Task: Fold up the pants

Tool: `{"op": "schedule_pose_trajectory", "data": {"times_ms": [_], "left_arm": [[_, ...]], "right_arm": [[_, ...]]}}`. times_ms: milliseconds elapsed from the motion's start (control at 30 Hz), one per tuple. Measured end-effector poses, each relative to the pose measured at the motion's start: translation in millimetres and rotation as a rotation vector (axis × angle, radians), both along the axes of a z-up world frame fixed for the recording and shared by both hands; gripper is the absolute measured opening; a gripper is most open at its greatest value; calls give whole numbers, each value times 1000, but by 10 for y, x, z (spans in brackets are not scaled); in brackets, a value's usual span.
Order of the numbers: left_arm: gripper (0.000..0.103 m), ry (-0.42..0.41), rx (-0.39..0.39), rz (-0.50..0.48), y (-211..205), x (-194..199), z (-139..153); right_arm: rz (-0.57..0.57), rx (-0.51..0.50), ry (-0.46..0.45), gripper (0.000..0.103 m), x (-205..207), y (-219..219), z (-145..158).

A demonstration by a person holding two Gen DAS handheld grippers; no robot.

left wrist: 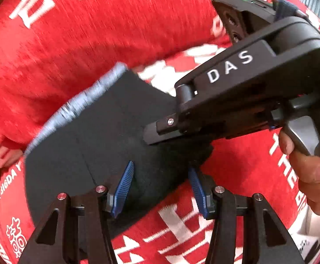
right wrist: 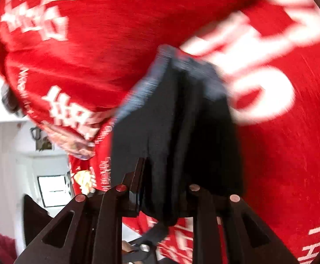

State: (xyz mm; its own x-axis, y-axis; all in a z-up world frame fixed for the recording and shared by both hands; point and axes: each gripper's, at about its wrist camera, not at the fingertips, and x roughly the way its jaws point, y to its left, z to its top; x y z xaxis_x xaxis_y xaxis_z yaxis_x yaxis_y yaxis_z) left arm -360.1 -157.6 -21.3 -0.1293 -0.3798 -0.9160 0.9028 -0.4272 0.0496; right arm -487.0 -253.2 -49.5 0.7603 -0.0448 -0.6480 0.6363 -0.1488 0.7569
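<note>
**Dark pants gripped by the right tool over a red printed cloth**

Over a red cloth printed with white lettering [left wrist: 61, 50], which fills the background of both views, a pair of dark navy, almost black fabric pants [left wrist: 98, 136] with a pale blue-grey ribbed band [left wrist: 80, 103] along one edge is being handled. Whether the cloth covers a table or a bed cannot be told, and no edge or corner of it can be picked out with confidence.

From the left wrist view, the left tool [left wrist: 162, 189] has its blue ribbed pads [left wrist: 124, 187] well apart, one on either side of a bunched part of the dark fabric without pressing on it. Just beyond, the black right tool marked "DAS" [left wrist: 157, 135] reaches in from the right, held by a bare hand [left wrist: 309, 167], its tip at the fabric.

From the right wrist view, the pants [right wrist: 181, 121] rise as a thick, gathered bundle straight between the right tool's fingers [right wrist: 157, 200], which look clamped on the cloth. Heavy motion blur softens everything here.

This appears to be mid-fold: one end of the pants looks lifted and carried while the rest trails on the red cloth. Next, the left tool would likely need to close on the fabric between its pads, so both tools can lay the layers flat and aligned.
</note>
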Motion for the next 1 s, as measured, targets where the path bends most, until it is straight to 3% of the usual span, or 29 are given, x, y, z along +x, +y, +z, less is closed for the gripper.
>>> {"op": "schedule_pose_trajectory", "data": {"times_ms": [67,133,267,433,500,600,767,867,1000], "left_arm": [[67,-11,-16,-24,56,30,21],[81,-17,-31,-50,123,93,114],[81,-35,-35,-31,185,346,324],[81,-20,-16,169,32,984,507],[81,-24,-3,259,-89,1314,425],[81,-31,21,388,-151,1702,323],[82,-34,154,440,-129,1879,-128],[89,-8,169,461,2,1886,-253],[90,32,197,495,15,1935,-330]], "right_arm": [[-17,28,-9,28,-39,49,-159],[-25,19,-1,31,-47,55,-135],[5,13,81,39,-20,31,23],[65,-13,321,41,-100,136,294],[68,-20,368,41,-137,178,387],[76,-59,445,31,-145,217,549],[94,-161,453,31,141,128,731],[168,-164,478,31,412,119,617],[239,-146,595,31,585,265,318]]}}
